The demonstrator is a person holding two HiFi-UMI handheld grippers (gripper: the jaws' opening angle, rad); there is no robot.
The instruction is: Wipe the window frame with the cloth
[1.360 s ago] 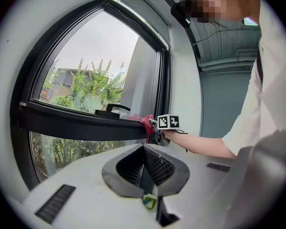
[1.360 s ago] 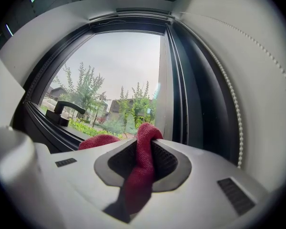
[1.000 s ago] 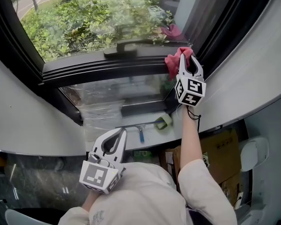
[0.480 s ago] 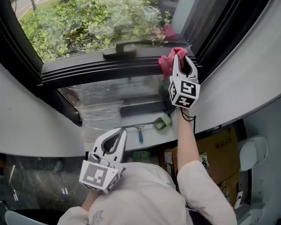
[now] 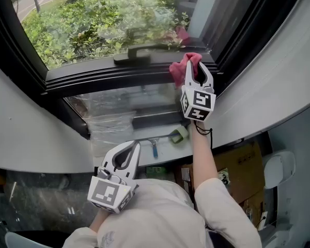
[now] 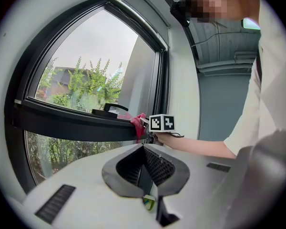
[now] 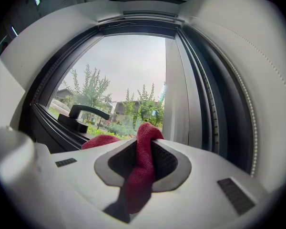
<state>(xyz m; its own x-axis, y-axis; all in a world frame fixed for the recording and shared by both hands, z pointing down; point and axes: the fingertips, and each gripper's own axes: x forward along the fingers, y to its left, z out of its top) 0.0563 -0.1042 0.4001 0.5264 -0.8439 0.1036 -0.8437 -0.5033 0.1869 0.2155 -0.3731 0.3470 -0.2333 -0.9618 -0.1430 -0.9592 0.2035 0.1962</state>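
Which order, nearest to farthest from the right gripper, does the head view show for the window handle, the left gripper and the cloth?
1. Cloth, gripped in the right gripper's jaws.
2. Window handle, left of it on the frame.
3. Left gripper, low by the person's body.

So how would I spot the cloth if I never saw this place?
Find the big window with green bushes outside, then follow its dark crossbar to the right, past the black handle. The cloth sits bunched there, pinched in the right claw. It is the only red, soft thing on the frame; the crossbar and handle beside it are black and hard.
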